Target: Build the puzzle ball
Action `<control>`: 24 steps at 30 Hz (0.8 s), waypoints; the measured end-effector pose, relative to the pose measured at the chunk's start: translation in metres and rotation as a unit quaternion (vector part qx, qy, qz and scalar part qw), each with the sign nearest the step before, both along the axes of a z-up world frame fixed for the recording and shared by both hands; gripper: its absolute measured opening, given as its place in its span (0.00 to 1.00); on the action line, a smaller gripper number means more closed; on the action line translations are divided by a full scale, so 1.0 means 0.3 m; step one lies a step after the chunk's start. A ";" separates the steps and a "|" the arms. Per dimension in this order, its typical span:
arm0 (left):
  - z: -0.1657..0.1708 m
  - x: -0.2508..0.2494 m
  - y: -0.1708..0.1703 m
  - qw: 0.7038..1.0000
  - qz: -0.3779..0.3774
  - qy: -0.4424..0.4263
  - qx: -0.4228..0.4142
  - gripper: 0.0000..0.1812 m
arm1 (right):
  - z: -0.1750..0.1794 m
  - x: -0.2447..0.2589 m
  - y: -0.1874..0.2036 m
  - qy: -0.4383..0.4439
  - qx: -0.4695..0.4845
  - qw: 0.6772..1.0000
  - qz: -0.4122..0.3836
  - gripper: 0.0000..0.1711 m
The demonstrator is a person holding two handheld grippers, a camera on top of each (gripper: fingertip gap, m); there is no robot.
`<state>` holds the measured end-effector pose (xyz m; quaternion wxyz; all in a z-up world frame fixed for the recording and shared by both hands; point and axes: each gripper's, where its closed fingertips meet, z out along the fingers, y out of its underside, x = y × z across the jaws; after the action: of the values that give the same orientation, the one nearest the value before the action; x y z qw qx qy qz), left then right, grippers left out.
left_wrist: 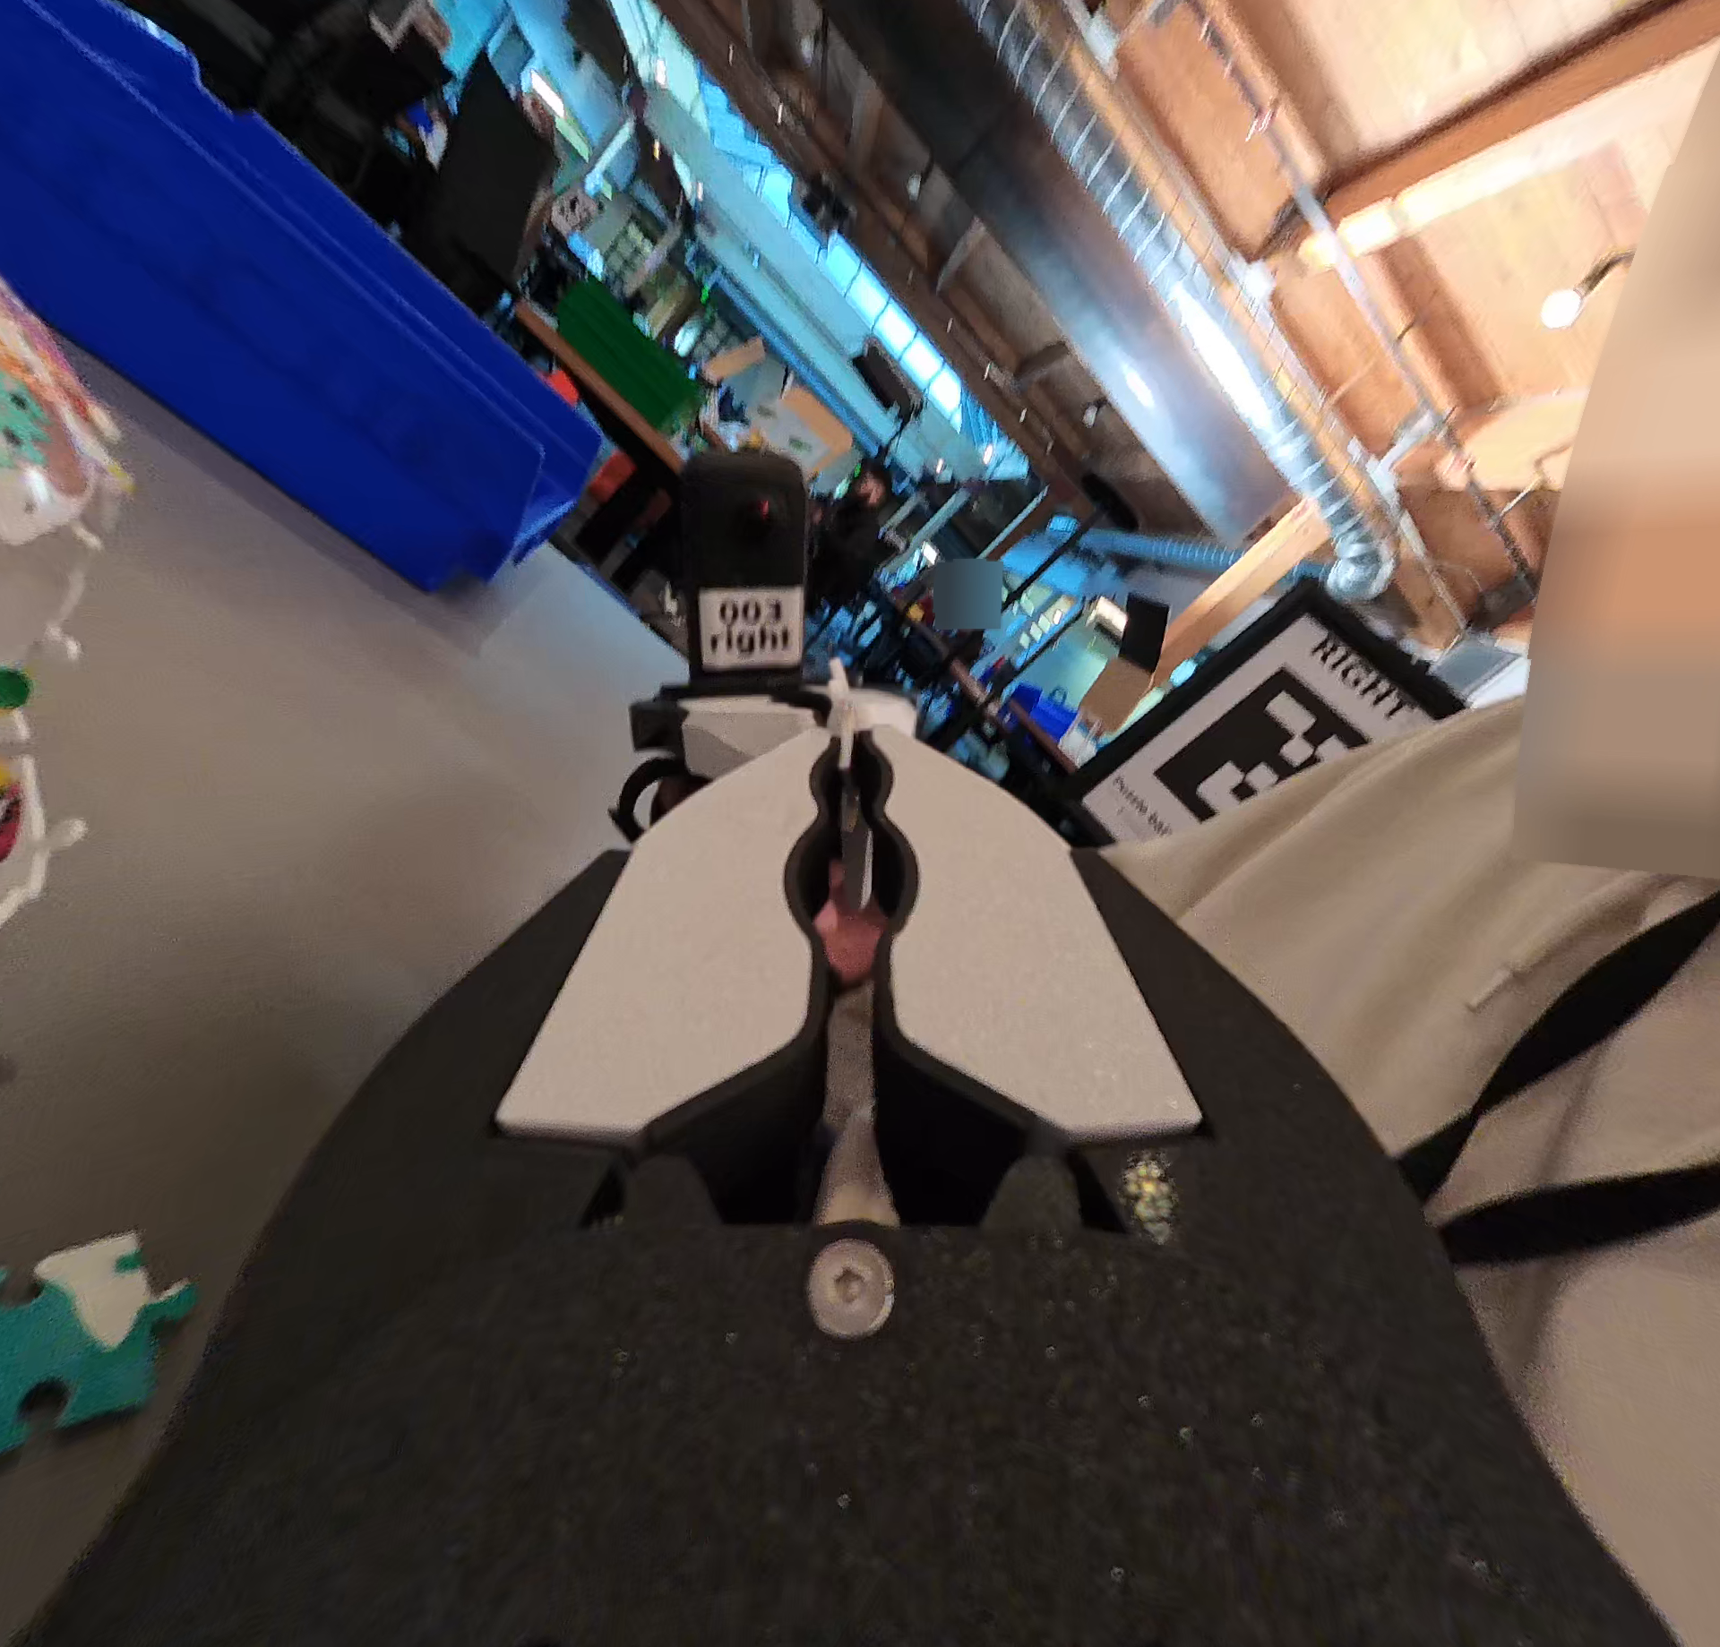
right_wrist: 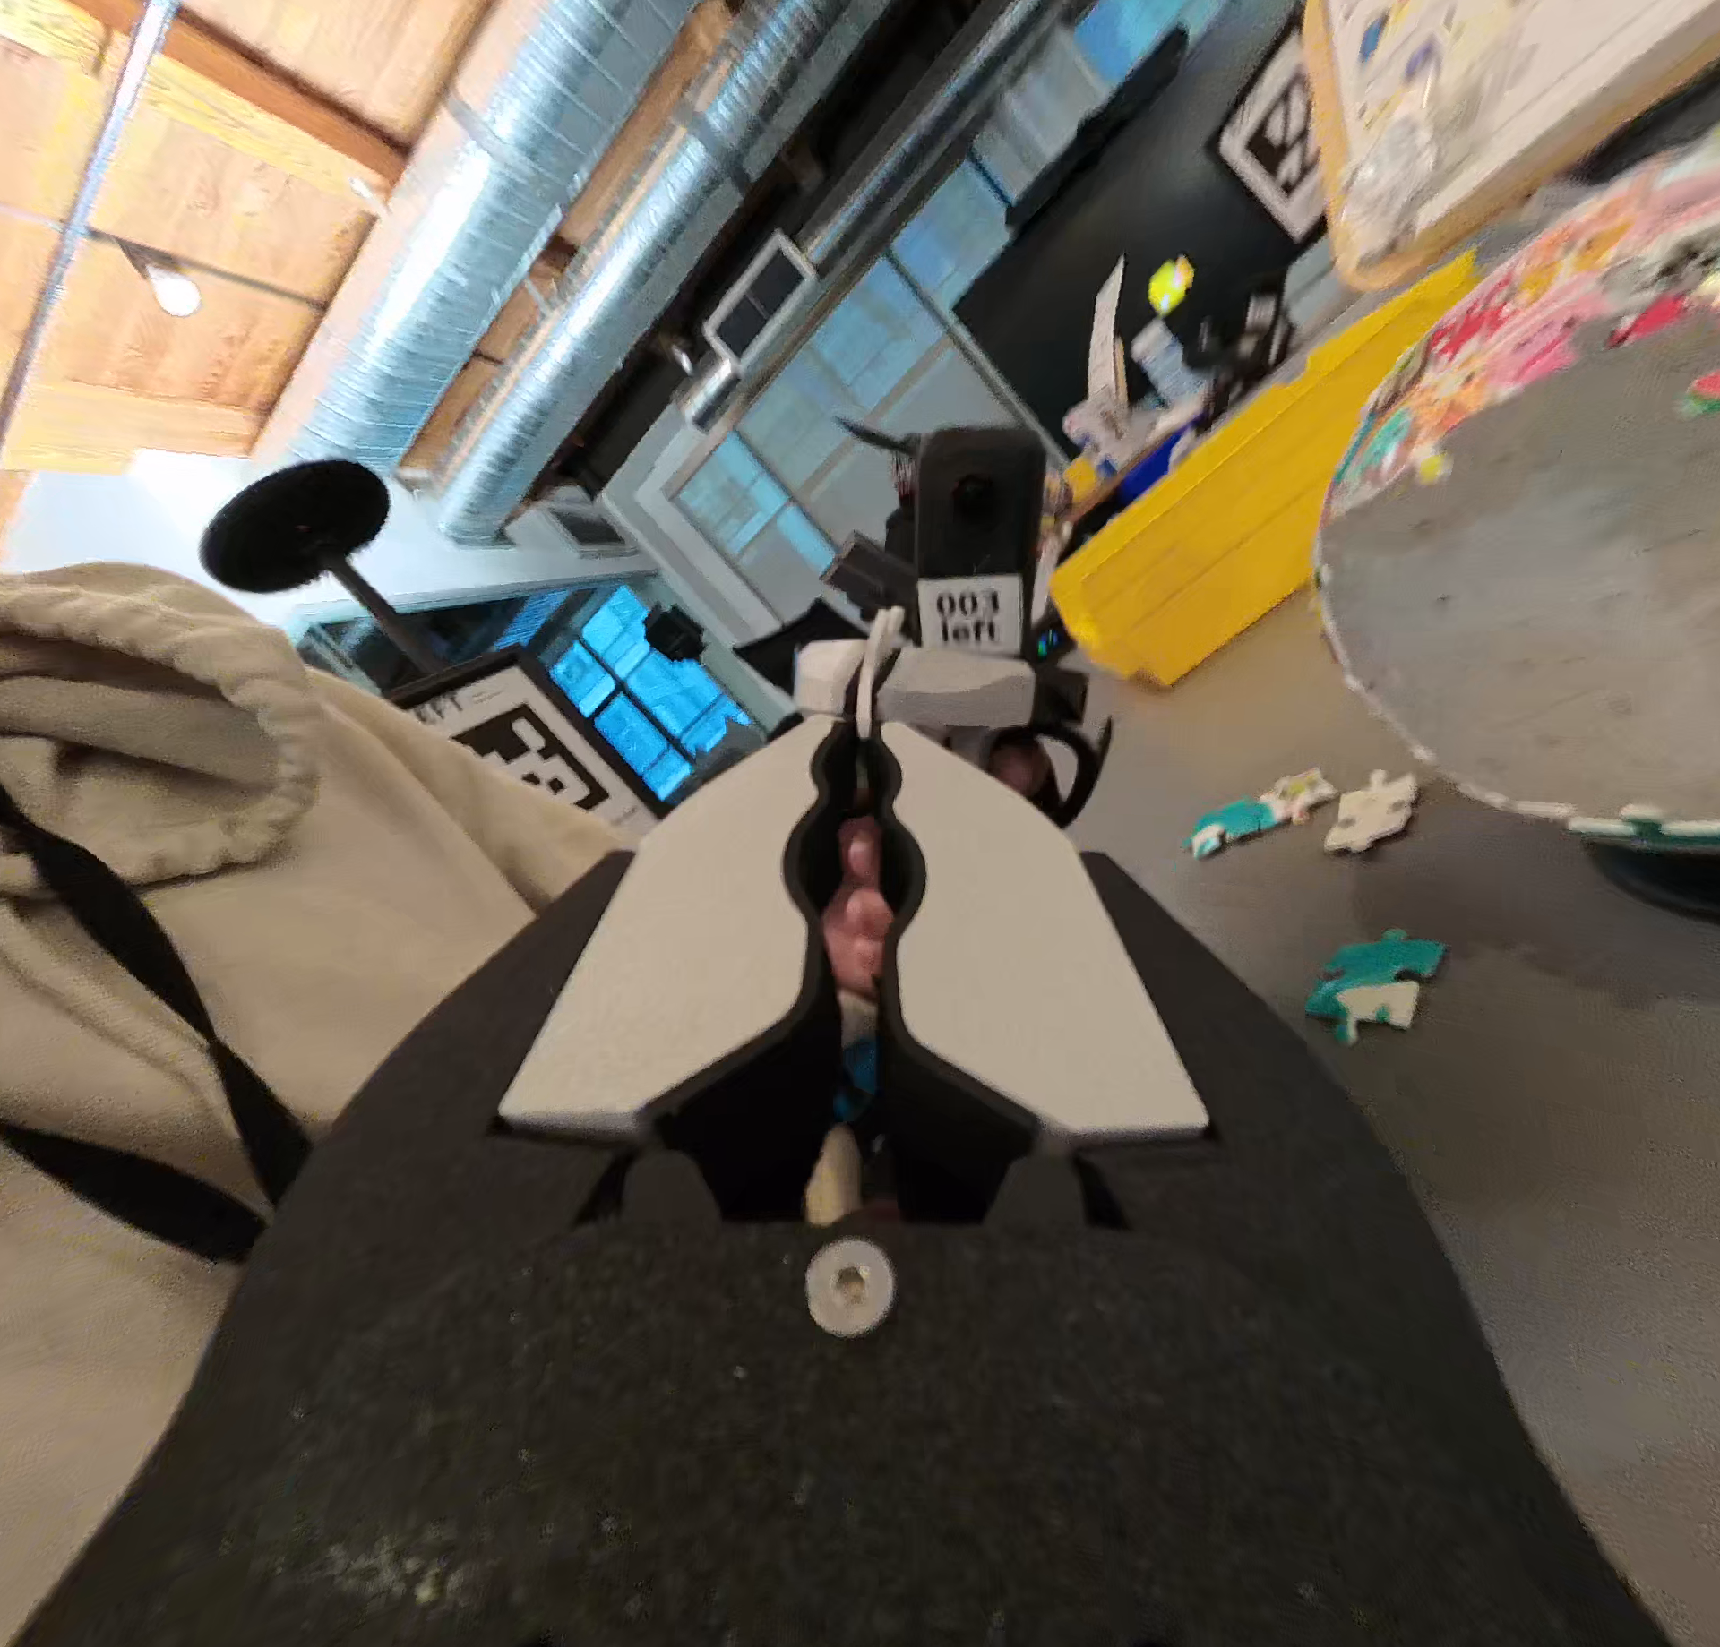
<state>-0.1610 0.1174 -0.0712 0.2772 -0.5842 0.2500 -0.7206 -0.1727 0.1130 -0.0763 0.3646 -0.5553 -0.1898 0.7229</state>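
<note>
both grippers (left_wrist: 849, 746) (right_wrist: 861, 728) pinch one thin white piece (right_wrist: 870, 672); tugging apart could bend it, far from the ball (right_wrist: 1526, 523).

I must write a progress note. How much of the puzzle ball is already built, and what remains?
Done: a large part of the puzzle ball is assembled, though its grey inside still shows. In hand: the left gripper and right gripper face each other, both shut on one thin white piece. Left: loose pieces lie on the table.
</note>
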 end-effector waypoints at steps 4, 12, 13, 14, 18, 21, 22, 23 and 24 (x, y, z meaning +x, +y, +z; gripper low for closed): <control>-0.026 -0.027 -0.015 0.998 -0.035 0.045 0.030 0.04 | -0.045 0.009 -0.041 -0.072 0.020 0.996 0.057 0.01; -0.085 -0.030 -0.047 0.983 -0.047 0.138 0.111 0.00 | -0.097 0.024 -0.081 -0.128 0.022 0.985 0.111 0.01; -0.090 -0.028 -0.049 0.982 -0.046 0.144 0.115 0.00 | -0.080 0.034 -0.069 -0.108 0.019 0.989 0.104 0.01; -0.096 -0.021 -0.059 0.980 -0.053 0.148 0.119 0.00 | -0.059 0.048 -0.046 -0.084 0.015 0.993 0.084 0.01; -0.092 0.011 -0.080 0.982 -0.045 0.140 0.119 0.00 | -0.023 0.070 -0.028 -0.044 0.007 0.996 0.079 0.01; -0.137 0.044 -0.109 0.977 -0.065 0.166 0.119 0.00 | -0.017 0.062 -0.016 -0.029 -0.004 0.997 0.071 0.01; -0.160 0.057 -0.123 0.974 -0.073 0.177 0.120 0.00 | -0.021 0.053 -0.019 -0.031 -0.005 0.997 0.074 0.01; -0.168 0.067 -0.138 0.973 -0.082 0.178 0.118 0.00 | -0.025 0.043 -0.027 -0.035 -0.006 0.996 0.084 0.01; -0.163 0.071 -0.144 0.974 -0.083 0.174 0.116 0.00 | -0.027 0.038 -0.027 -0.040 -0.004 0.996 0.084 0.01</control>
<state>-0.1398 0.0744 -0.1202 0.2346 -0.6417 0.4235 -0.5948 -0.1612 0.1047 -0.0843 0.2926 -0.5671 -0.2472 0.7291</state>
